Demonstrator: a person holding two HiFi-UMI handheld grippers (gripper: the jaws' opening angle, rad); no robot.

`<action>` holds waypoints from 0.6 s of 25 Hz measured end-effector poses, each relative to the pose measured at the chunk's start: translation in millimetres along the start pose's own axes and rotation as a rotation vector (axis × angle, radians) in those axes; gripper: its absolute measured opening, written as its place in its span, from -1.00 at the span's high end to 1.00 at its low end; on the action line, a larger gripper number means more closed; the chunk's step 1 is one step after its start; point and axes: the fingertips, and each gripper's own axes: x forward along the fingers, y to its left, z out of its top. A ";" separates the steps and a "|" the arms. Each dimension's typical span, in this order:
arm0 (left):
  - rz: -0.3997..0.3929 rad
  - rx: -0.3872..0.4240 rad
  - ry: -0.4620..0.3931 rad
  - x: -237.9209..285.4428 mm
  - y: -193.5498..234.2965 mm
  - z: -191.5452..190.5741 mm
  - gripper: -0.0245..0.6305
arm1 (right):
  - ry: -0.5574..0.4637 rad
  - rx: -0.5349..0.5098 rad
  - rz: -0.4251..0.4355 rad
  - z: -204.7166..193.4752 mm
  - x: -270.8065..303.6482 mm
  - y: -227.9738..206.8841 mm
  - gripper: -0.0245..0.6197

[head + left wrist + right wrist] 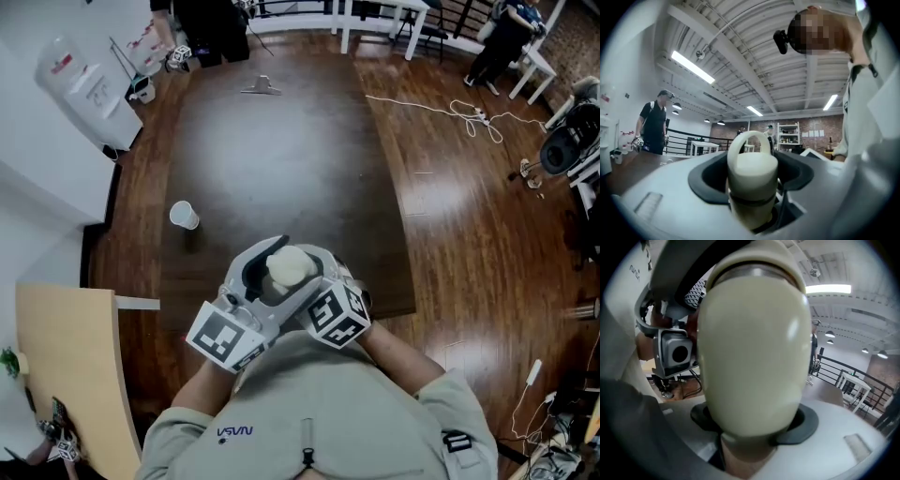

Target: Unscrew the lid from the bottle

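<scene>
The right claw (pixel 754 427) grasps the bottle (pixel 754 348), held above the worktop (pixel 281 150) at the person's chest. The left claw (pixel 752 180) is clenched on the lid (pixel 752 161), which looks seated: the unscrewing remains.

Grey shirt (pixel 319 412), white left gripper (pixel 272 262), right gripper (pixel 314 267)

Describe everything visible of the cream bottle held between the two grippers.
The bottle is cream, smooth and slightly glossy, with a rounded body; the material cannot be told. Its cylindrical lid, the same cream, bears an arched loop handle on top and a dark band below, and seems still on. The right gripper clamps the body, the left gripper the lid. It is held in the air before the person's chest, above the table's near edge.
</scene>
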 end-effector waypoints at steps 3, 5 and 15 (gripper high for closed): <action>0.031 -0.012 -0.014 -0.5 -0.1 1.5 -0.01 | 0.013 -0.005 -0.050 -5.7 0.5 -4.8 0.00; 0.041 -0.018 -0.038 -2.8 -1.9 7.9 -0.01 | 0.022 -0.015 -0.067 -10.5 0.1 -6.1 0.00; 0.119 -0.057 -0.042 -24.4 31.9 -27.2 -0.01 | -0.030 0.116 -0.108 -56.1 -2.8 -30.2 0.00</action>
